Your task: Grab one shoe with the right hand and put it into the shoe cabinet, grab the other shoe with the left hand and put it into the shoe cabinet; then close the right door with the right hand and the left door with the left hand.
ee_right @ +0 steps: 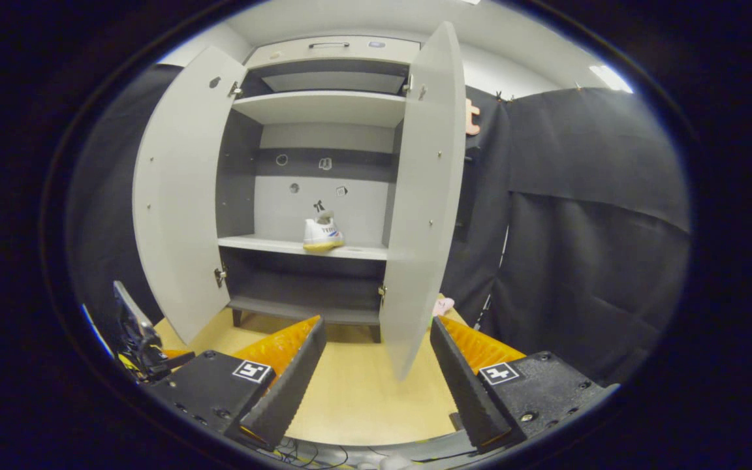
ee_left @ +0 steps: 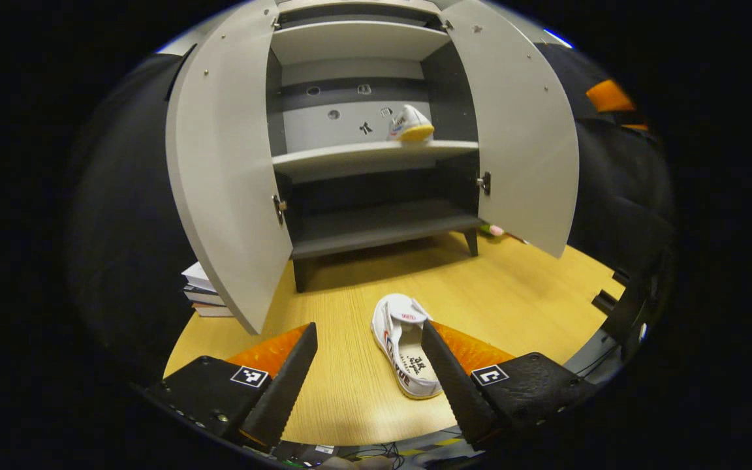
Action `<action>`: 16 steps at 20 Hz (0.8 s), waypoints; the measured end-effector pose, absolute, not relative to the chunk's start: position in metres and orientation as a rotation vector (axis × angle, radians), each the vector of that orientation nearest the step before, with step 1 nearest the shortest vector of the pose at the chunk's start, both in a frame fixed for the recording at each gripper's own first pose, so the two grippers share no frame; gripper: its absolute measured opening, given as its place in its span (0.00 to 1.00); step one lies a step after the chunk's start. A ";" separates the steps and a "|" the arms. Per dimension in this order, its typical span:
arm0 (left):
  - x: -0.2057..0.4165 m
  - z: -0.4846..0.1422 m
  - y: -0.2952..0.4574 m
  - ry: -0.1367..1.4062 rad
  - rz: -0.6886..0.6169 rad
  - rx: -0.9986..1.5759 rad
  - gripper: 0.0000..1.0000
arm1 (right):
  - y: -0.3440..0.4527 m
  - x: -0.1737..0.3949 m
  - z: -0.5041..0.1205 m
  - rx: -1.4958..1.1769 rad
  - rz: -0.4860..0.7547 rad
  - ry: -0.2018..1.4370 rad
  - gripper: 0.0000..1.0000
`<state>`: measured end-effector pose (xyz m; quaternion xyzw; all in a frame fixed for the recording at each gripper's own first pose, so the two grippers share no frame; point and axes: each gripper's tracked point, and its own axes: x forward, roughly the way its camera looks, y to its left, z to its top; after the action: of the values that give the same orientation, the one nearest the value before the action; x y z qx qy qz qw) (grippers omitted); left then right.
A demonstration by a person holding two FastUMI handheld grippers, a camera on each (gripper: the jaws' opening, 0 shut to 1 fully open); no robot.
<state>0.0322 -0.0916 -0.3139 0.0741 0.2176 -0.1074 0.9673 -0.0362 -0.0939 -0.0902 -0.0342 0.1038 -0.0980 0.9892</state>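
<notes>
Left hand-held gripper (ee_left: 368, 365) hangs spread and empty over the table (ee_left: 532, 281), the remaining shoe (ee_left: 405, 352) beside its right finger, ready for pickup. Right hand-held gripper (ee_right: 376, 365), also spread, faces the shelved shoe (ee_right: 321, 235) ahead.

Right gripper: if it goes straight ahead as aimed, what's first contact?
Likely the edge of the open right door, standing just ahead between the open right gripper fingers. Depth is unclear; slightly left, it could pass into the shoe cabinet.

No legible text on either shoe (ee_left: 405, 349)
</notes>
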 end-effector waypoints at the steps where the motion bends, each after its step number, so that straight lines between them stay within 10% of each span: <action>1: 0.041 -0.326 -0.095 0.451 -0.225 0.155 0.97 | -0.097 -0.039 -0.094 -0.070 -0.205 0.223 1.00; 16: 0.145 -0.424 -0.103 0.620 -0.186 0.136 0.84 | -0.112 -0.011 -0.117 -0.096 -0.207 0.313 1.00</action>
<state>0.1446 -0.1034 -0.4243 0.0668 0.3045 -0.0914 0.9458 -0.0106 -0.1115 -0.1171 -0.0476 0.1556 -0.1030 0.9813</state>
